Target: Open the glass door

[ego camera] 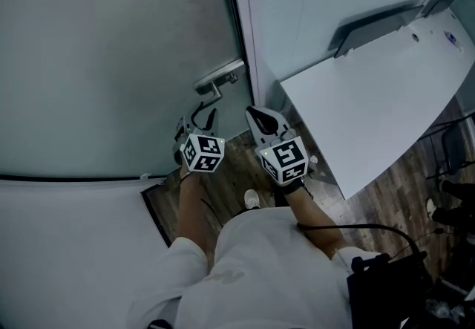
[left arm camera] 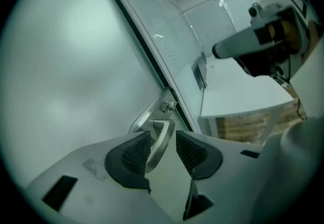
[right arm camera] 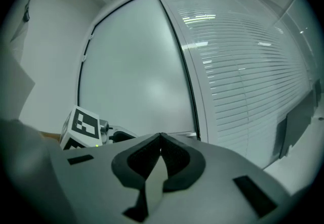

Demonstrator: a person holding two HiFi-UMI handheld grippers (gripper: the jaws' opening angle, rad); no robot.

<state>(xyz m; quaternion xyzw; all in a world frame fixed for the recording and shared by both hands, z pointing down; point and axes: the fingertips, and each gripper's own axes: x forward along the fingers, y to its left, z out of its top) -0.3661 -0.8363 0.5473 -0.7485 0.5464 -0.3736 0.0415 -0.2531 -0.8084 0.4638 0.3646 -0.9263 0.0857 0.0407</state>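
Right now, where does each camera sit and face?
Head view: on the person's head, looking steeply down at the frosted glass door, left claw, right claw, both forearms.
Left gripper view: on the open left claw, facing the silver metal lever handle; right claw shows upper right.
Right gripper view: on the shut right claw, facing the door; left claw's marker cube shows.
Shared: the door.

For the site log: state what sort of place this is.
Probably an office: a frosted glass door with a metal lever handle, horizontal blinds in the panel beside it, and a white table nearby.
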